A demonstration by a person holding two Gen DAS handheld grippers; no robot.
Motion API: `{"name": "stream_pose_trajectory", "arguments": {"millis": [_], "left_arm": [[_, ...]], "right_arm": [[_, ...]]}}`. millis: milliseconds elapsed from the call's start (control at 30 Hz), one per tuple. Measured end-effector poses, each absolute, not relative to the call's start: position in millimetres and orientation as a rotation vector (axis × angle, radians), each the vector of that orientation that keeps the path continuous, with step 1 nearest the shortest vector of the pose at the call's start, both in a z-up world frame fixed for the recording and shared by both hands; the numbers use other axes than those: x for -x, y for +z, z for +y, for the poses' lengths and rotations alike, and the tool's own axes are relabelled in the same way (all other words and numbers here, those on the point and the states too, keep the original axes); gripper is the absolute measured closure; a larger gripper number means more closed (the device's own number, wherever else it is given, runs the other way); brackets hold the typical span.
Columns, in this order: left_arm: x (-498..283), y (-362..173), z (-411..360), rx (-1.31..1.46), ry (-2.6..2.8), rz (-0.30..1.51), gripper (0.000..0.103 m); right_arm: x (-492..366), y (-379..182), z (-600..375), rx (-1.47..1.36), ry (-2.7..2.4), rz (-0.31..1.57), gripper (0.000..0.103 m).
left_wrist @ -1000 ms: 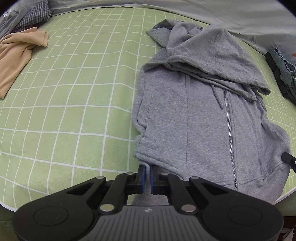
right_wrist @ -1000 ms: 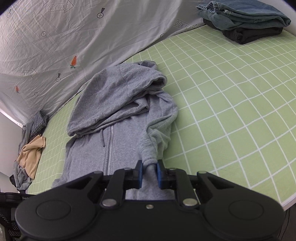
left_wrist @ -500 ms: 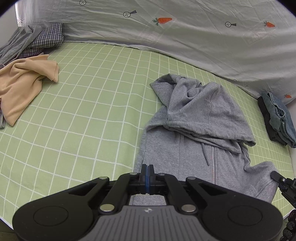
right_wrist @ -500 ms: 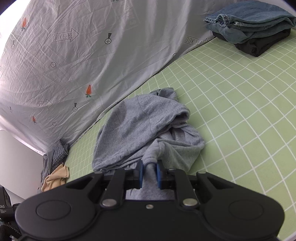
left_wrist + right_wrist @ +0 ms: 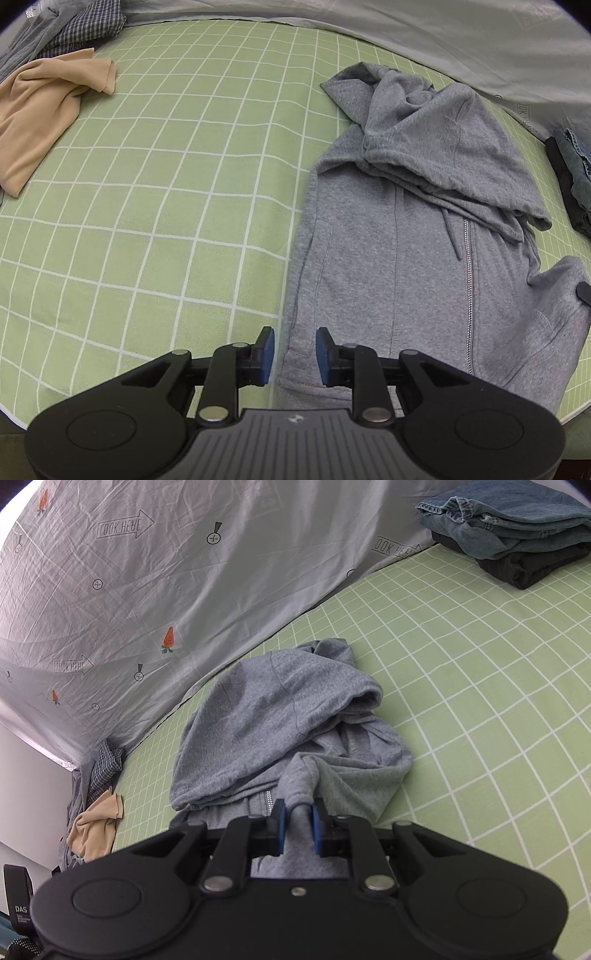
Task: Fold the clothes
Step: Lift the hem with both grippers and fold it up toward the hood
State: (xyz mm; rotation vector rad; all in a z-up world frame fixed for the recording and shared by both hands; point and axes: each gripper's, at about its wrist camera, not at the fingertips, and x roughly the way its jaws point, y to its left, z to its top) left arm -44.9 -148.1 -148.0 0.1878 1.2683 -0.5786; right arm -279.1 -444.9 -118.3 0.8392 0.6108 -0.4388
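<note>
A grey zip hoodie (image 5: 417, 236) lies front up on the green checked bed sheet (image 5: 166, 192), hood folded down over the chest. My left gripper (image 5: 294, 345) is open, its blue pads either side of the hoodie's bottom left hem corner, which lies flat. My right gripper (image 5: 298, 821) is shut on a bunched fold of the hoodie (image 5: 295, 716) at its right side and holds it lifted. The right gripper's tip shows at the hoodie's right edge in the left wrist view (image 5: 584, 291).
A tan garment (image 5: 40, 110) and checked and grey clothes (image 5: 77, 26) lie at the far left. Folded jeans on a dark garment (image 5: 517, 528) sit at the far right. A white printed sheet (image 5: 147, 572) hangs behind the bed. The bed's front edge is just below the grippers.
My left gripper has opened and let go of the hem corner, which now lies flat. The right gripper keeps its hold on the lifted fold.
</note>
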Motion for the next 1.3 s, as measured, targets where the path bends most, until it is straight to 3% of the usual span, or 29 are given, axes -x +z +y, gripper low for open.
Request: {"name": "stream_pose_trajectory", "arguments": {"millis": [233,633,667,700,733,1300], "left_arm": [[59,-169,-140,-0.202,-0.587,1.347,0.057],[75,-184,-139,-0.221,-0.642,1.395,0.055],[74,-185,-139,-0.216,-0.641,1.399,0.057],[74,-185,-139,-0.21,-0.64,1.403,0.069],[73,-186,-138,-0.203,-0.638,1.408,0.093],[38,-121,-142,0.115,-0.694,1.285,0.1]], "right_arm": [[301,-128,-442,-0.886,-0.489,0.626,0.088],[314,-135,-437,-0.916,-0.512,0.632,0.088],[315,-135,-437,-0.921,-0.513,0.63,0.088],[315,-136,-437,-0.924,-0.513,0.628,0.088],[315,-136,-437,-0.927,-0.513,0.626,0.088],[304,-122,-452,-0.969,-0.48,0.535,0.088]]}}
